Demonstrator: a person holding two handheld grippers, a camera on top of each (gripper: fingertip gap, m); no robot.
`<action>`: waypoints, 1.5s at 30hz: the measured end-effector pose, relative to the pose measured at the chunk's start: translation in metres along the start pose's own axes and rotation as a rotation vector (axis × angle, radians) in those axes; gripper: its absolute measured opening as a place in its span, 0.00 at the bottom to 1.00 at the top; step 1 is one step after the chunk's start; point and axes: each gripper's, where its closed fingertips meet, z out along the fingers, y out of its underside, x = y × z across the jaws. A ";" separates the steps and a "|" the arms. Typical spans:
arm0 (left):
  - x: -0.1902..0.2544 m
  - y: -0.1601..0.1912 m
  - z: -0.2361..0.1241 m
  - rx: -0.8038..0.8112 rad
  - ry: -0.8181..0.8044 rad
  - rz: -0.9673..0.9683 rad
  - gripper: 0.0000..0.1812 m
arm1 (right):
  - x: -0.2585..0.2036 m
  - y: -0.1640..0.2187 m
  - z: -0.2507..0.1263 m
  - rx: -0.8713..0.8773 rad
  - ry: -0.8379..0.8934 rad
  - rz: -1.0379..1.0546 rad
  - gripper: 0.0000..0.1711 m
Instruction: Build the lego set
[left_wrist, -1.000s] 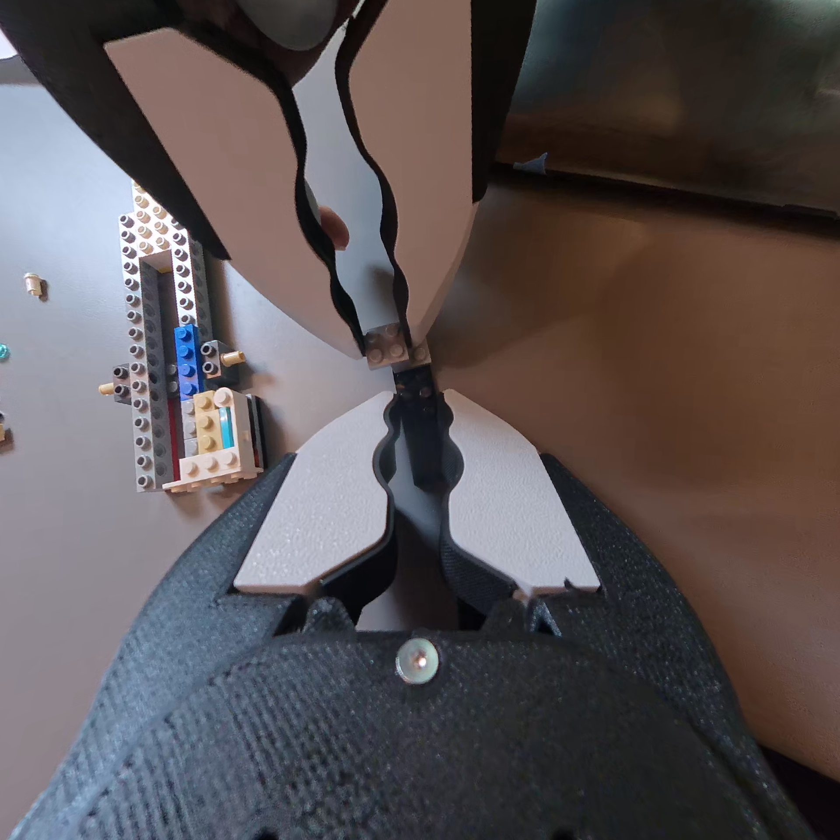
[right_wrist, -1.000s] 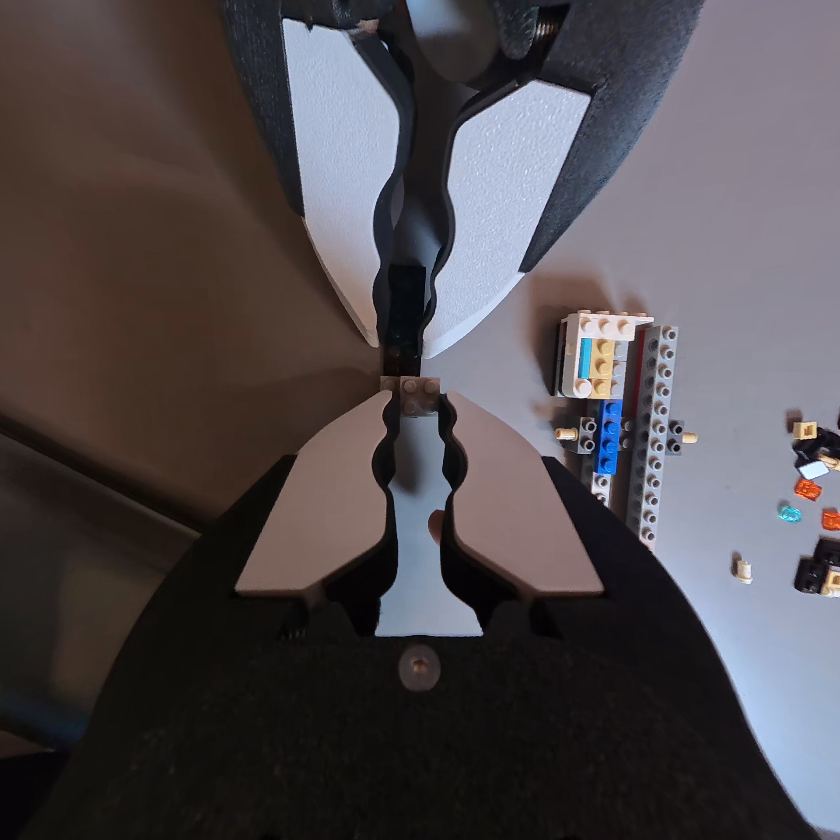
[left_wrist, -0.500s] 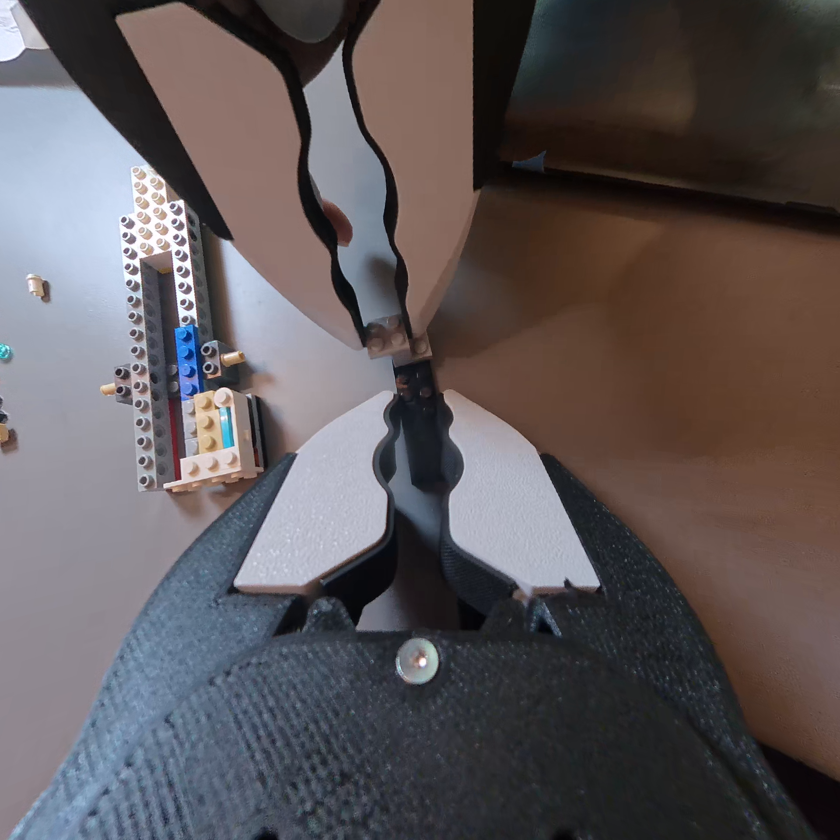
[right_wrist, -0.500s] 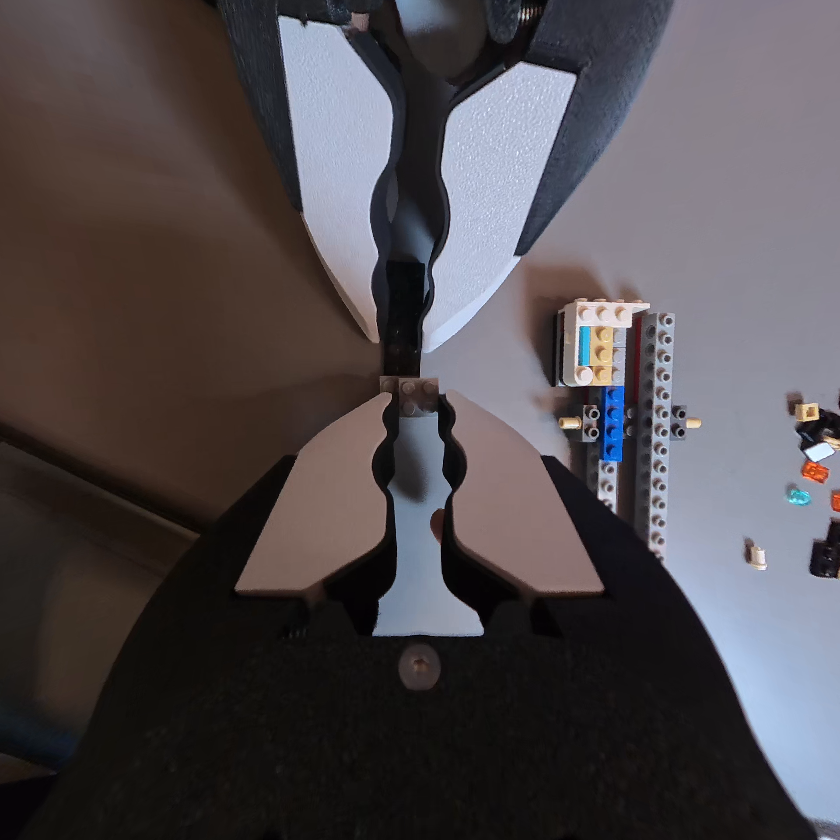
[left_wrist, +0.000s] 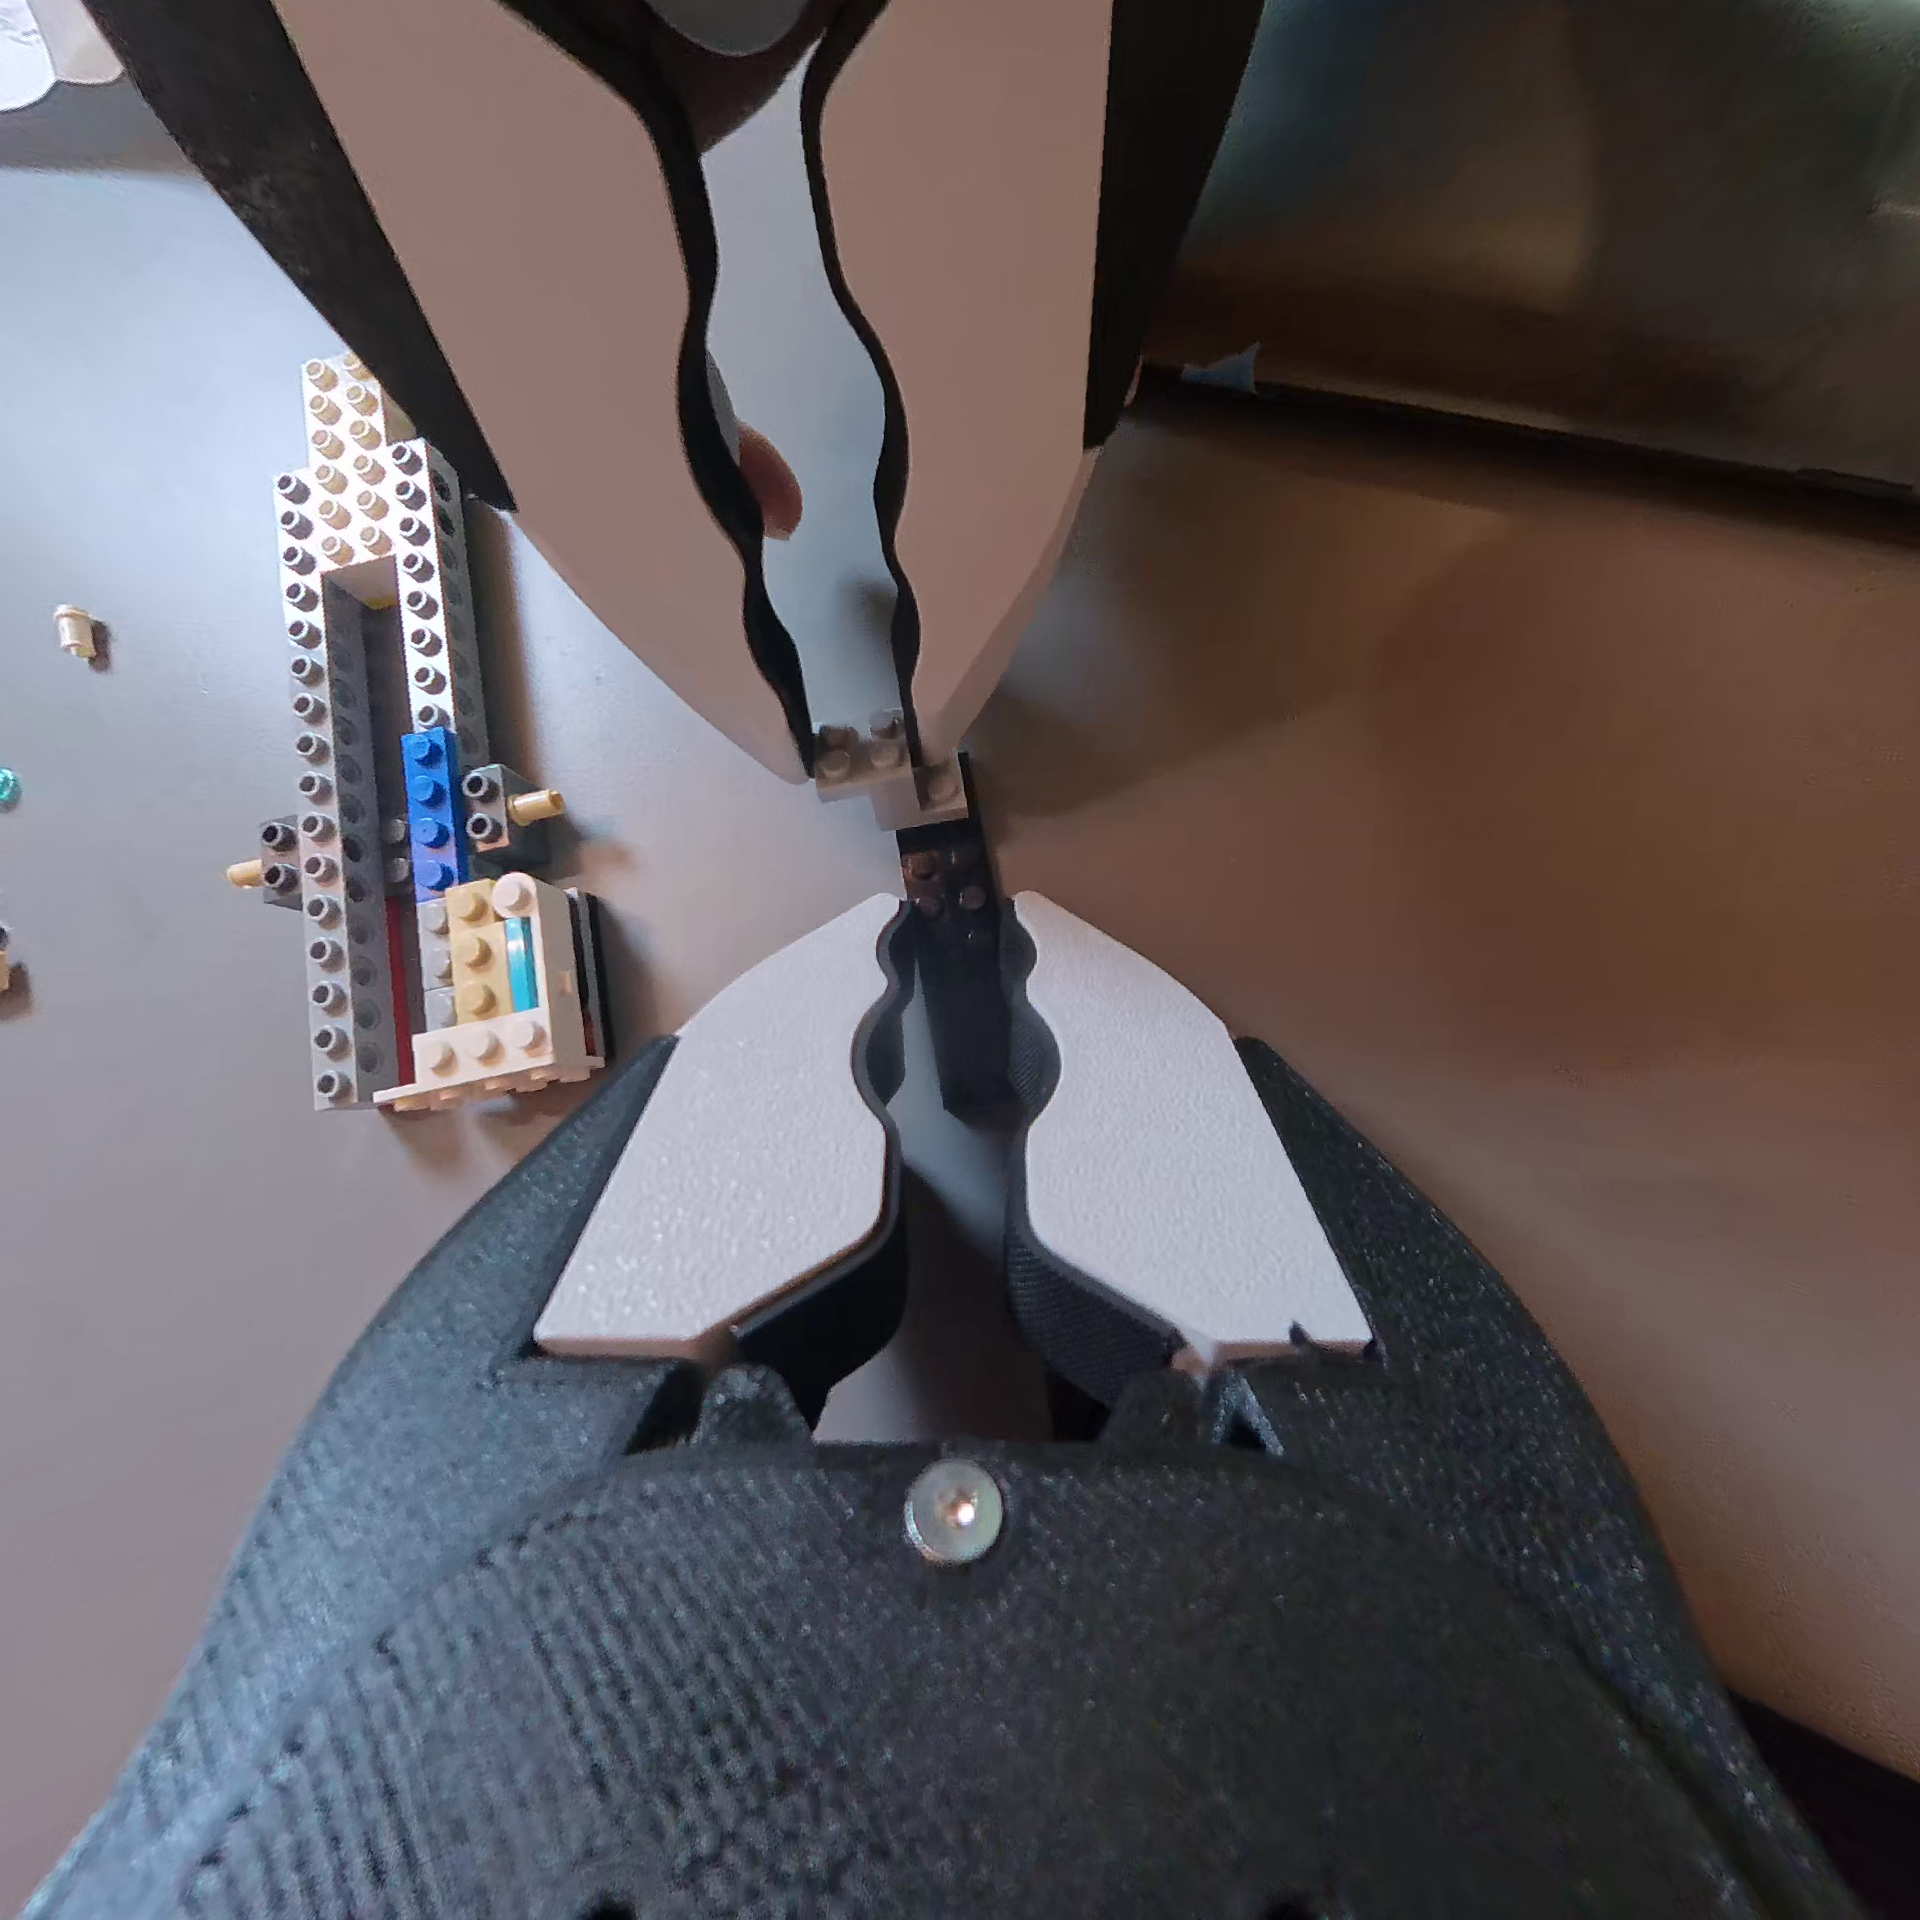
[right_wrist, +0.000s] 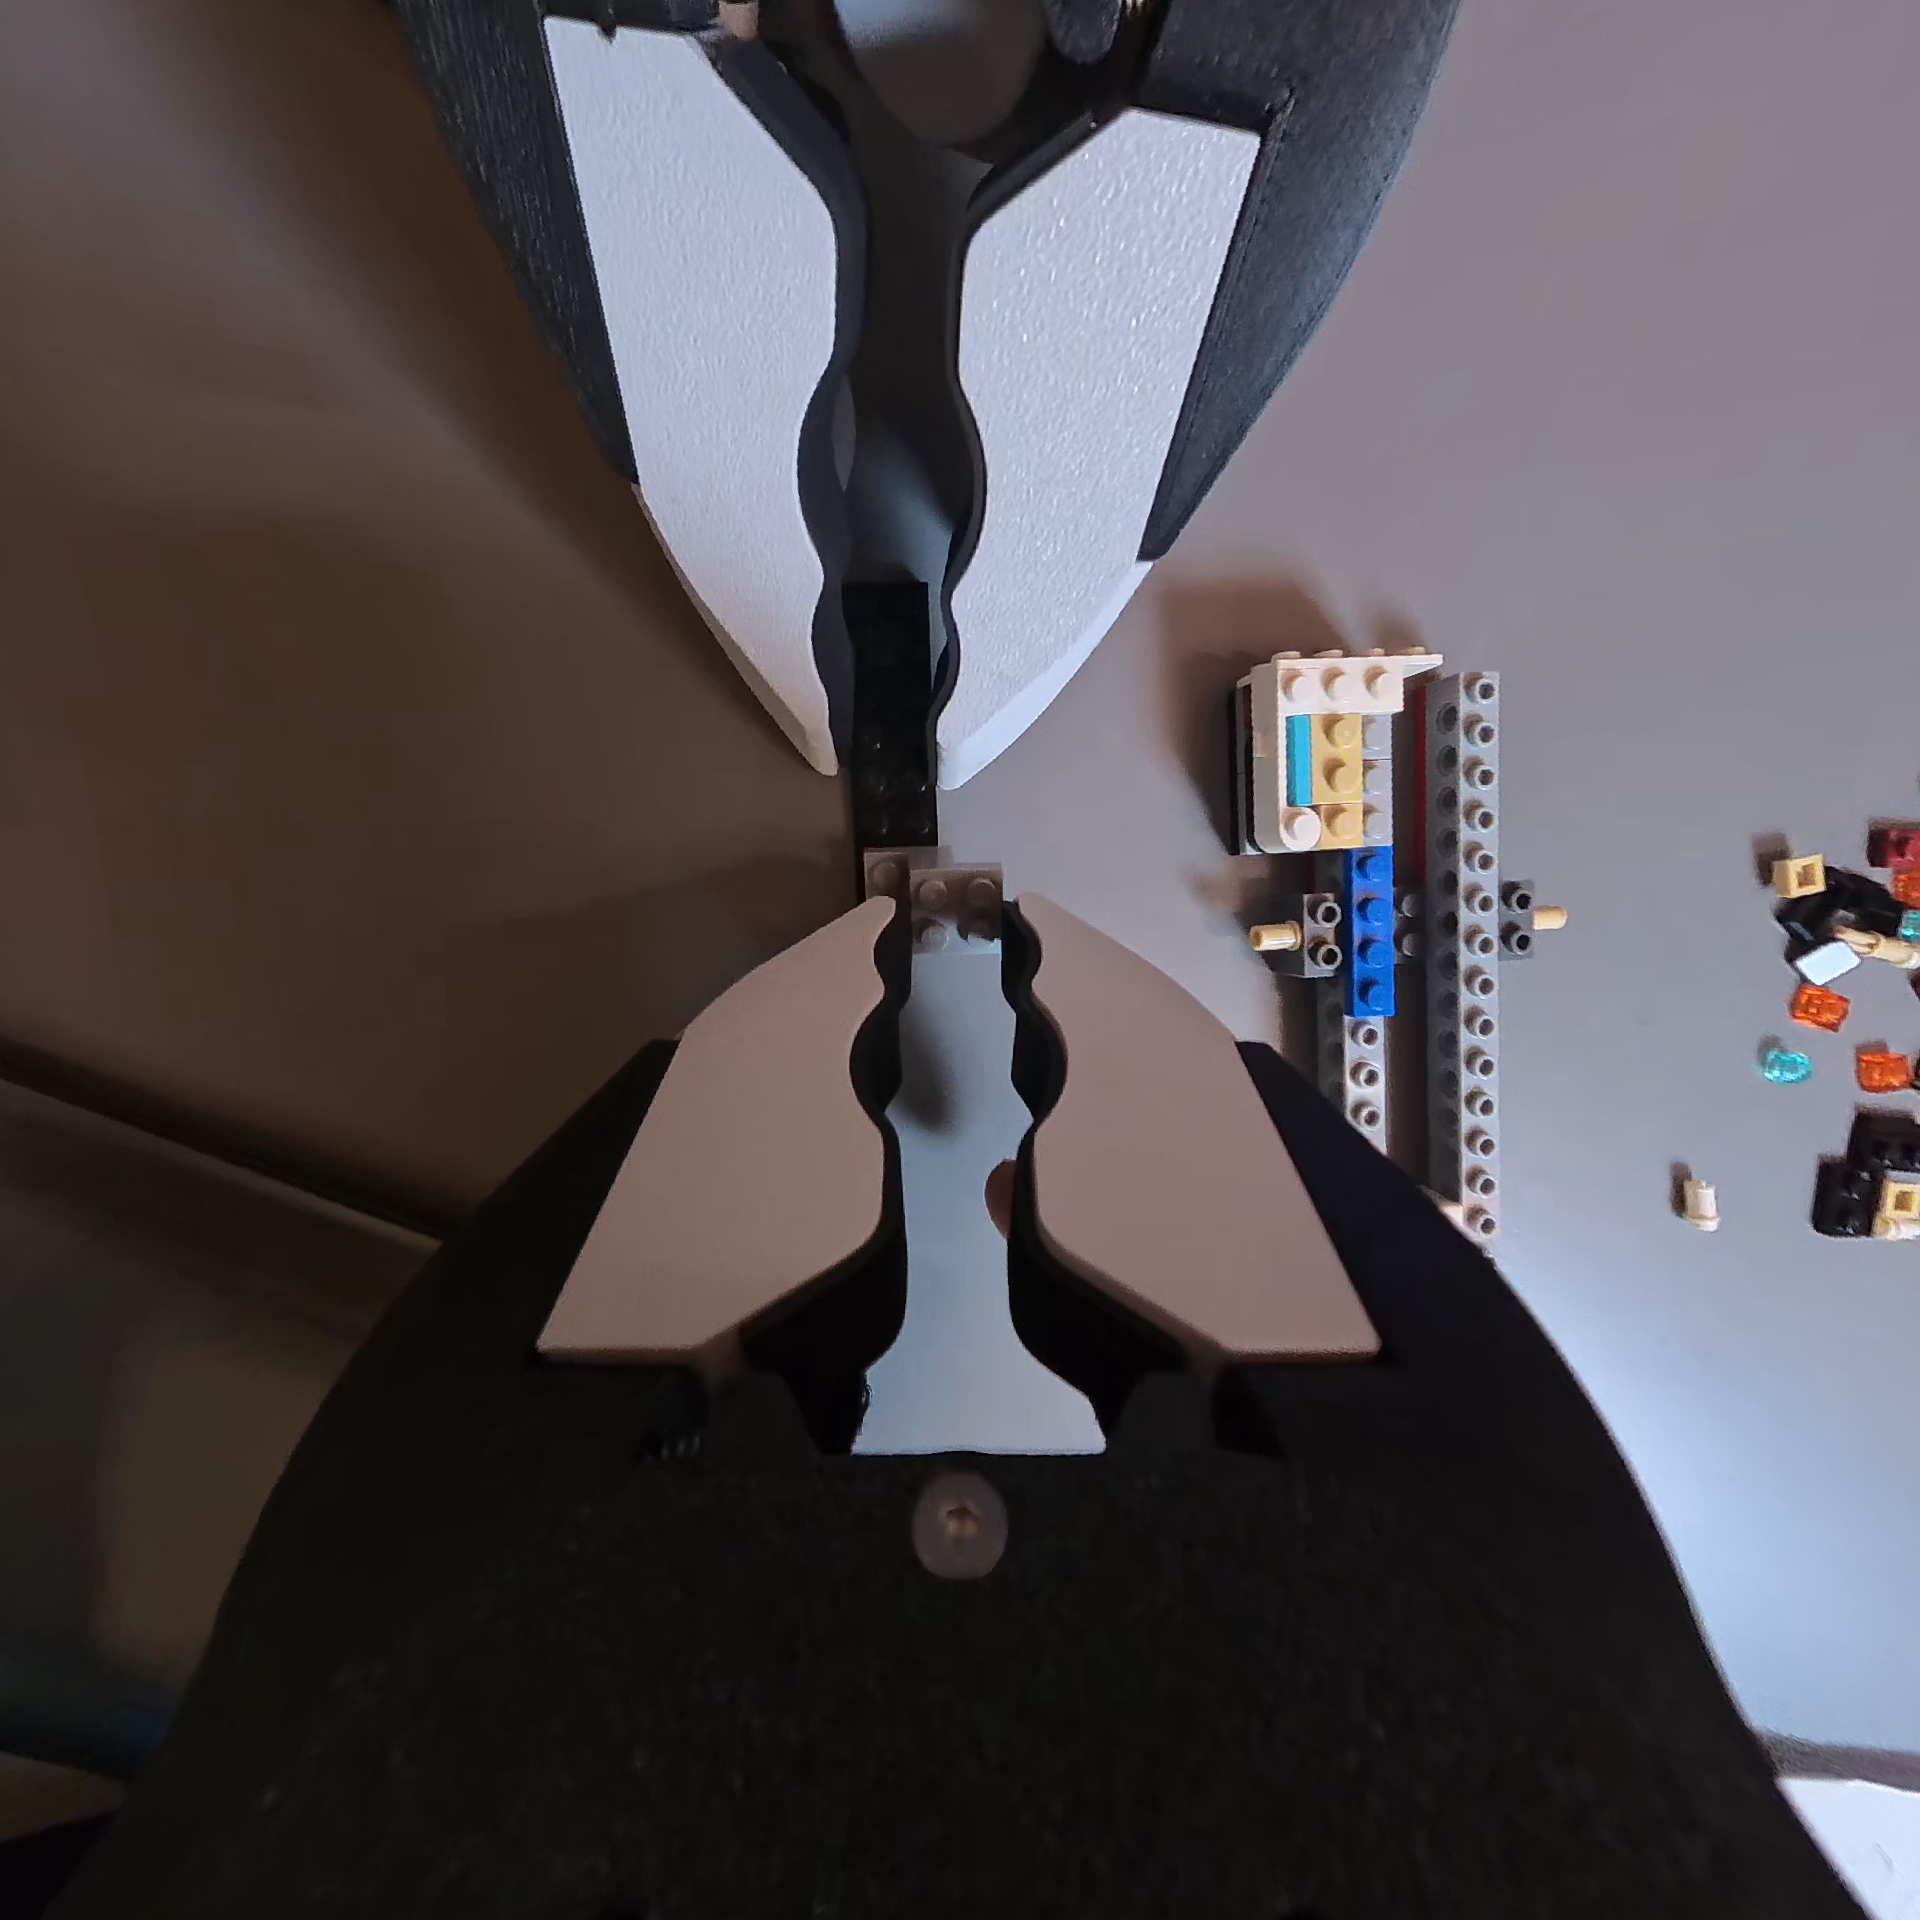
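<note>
In the left wrist view my left gripper (left_wrist: 956, 904) is shut on a long black plate (left_wrist: 951, 883). My right gripper (left_wrist: 883, 748) reaches in from the top, shut on a small grey plate (left_wrist: 878, 764). The two plates meet end to end, and the grey plate's corner overlaps the black plate's tip. The right wrist view shows the same: my right gripper (right_wrist: 956, 904) holds the grey plate (right_wrist: 951, 914), and my left gripper (right_wrist: 888, 774) opposite holds the black plate (right_wrist: 891, 748). The partly built grey model (left_wrist: 364, 790) lies on the table.
The model also shows in the right wrist view (right_wrist: 1455, 935), with loose small pieces (right_wrist: 1860, 997) to its right. A tan peg (left_wrist: 75, 629) and a teal stud (left_wrist: 8, 788) lie left of the model. A fingertip (left_wrist: 774, 488) shows between the right fingers. Left and right tips are no more than a few centimetres apart. The tan peg (left_wrist: 75, 629) sits 15 centimetres or so from the ends of my right fingers. My right wrist view (right_wrist: 1699, 1208) looks at it from another angle.
Both grippers stay shut with the two plates held tip to tip. Both hands have shifted only slightly over the table.
</note>
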 end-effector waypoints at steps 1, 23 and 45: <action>0.000 0.000 0.000 0.003 0.002 -0.002 0.09 | 0.000 0.000 0.000 -0.012 0.005 -0.005 0.10; -0.013 -0.014 0.002 0.142 -0.009 -0.152 0.09 | 0.003 -0.004 0.003 -0.032 0.047 0.004 0.10; -0.014 -0.007 0.002 0.090 -0.037 -0.140 0.01 | 0.006 -0.008 0.001 0.057 0.055 -0.041 0.09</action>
